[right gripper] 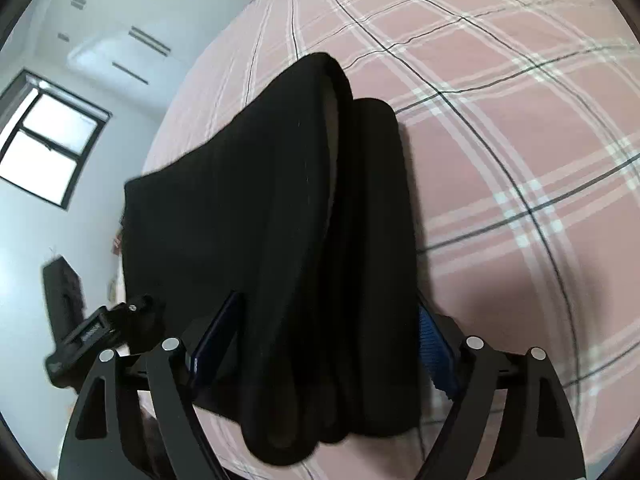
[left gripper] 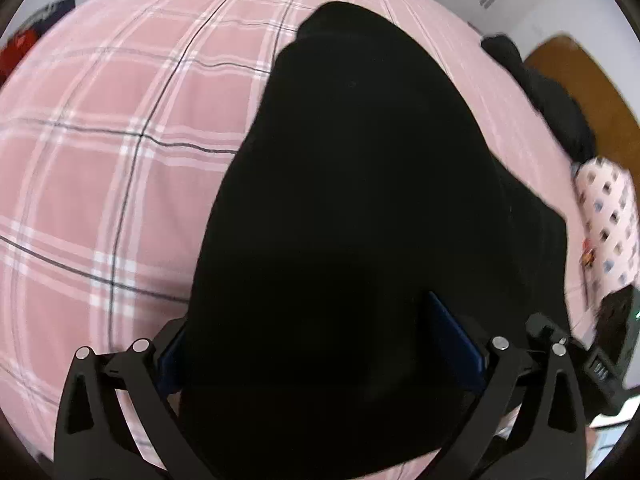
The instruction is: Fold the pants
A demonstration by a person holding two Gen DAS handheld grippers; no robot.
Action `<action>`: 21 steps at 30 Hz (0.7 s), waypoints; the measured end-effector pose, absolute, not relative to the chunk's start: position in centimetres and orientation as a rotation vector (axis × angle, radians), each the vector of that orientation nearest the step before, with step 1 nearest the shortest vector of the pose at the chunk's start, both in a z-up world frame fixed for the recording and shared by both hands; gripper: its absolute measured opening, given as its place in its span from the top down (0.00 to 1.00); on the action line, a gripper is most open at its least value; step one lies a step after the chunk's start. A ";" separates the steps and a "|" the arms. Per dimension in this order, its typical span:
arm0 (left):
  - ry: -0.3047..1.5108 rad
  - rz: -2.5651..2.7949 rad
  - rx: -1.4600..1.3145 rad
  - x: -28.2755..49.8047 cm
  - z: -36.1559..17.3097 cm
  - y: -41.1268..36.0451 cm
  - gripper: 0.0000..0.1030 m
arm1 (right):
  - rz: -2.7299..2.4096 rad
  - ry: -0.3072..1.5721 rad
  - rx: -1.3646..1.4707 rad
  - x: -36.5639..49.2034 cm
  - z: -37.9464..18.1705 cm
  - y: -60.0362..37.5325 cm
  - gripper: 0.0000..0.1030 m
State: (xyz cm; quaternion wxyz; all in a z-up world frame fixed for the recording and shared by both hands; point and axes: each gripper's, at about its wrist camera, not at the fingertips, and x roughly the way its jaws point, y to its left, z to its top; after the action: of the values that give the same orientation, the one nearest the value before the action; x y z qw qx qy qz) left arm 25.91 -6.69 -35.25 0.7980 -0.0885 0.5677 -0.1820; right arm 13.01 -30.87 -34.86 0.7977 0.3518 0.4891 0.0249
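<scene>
Hanging off both tools, the black pants [left gripper: 360, 200] were lifted at the near end, with the far end draping down onto the pink plaid bedspread [left gripper: 100, 160]. In the left wrist view, the left gripper [left gripper: 320, 344] had its blue-padded fingers [left gripper: 452, 340] spread wide, and the cloth filled the whole gap between them, so it looked like the fabric was bunched in there, but I honestly couldn't tell if it was actually pinched or just lying across.

Same deal on the right wrist view: the right gripper [right gripper: 328, 344] had its fingers [right gripper: 434, 344] well apart, with the pants [right gripper: 300, 240] running between them in thick lengthwise folds and a rolled edge at the far end. Couldn't tell if it was clamped either.

Off at the edge of the bed there was a spotted pillow [left gripper: 608, 216] and a dark pile of clothes [left gripper: 548, 108]. The right view also caught a window [right gripper: 48, 140] on the wall, and the bedspread [right gripper: 500, 160] filling the right side.
</scene>
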 end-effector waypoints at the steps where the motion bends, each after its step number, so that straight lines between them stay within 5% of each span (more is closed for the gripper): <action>1: 1.223 -0.396 -0.198 26.0 -35.2 -6.6 0.04 | 0.056 1.044 0.759 13.1 -34.8 -30.8 0.24; 3: 1.230 -0.408 -0.193 25.9 -35.0 -6.6 0.15 | 0.077 1.034 0.751 13.2 -34.6 -30.5 0.50; 4: 1.229 -0.412 -0.195 25.7 -34.6 -6.4 0.20 | 0.092 1.027 0.767 13.2 -34.4 -30.4 0.55; 6: 1.224 -0.417 -0.198 25.2 -33.7 -5.8 0.51 | 0.102 1.012 0.775 12.8 -32.9 -30.0 0.60; 9: 1.216 -0.448 -0.234 23.8 -31.2 -4.0 0.62 | 0.133 0.979 0.739 12.2 -30.0 -28.7 0.63; 14: 1.220 -0.390 -0.163 20.2 -29.0 -1.7 0.61 | 0.208 1.006 0.650 9.8 -27.1 -26.0 0.62; 16: 1.264 -0.354 -0.112 19.2 -30.6 -1.7 0.54 | 0.185 1.080 0.621 9.3 -29.4 -25.4 0.56; 18: 1.290 -0.298 -0.044 18.5 -32.5 -2.2 0.39 | 0.113 1.149 0.622 8.7 -32.2 -25.9 0.38; 21: 1.216 -0.243 0.076 17.9 -32.7 -3.4 0.24 | 0.091 1.116 0.751 7.6 -33.3 -27.2 0.35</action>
State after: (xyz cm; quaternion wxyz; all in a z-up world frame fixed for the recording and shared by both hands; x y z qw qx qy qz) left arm 17.92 -3.39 -32.73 0.8131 0.0357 0.5697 -0.1140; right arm 7.55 -27.16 -33.31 0.7812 0.3478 0.5168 0.0420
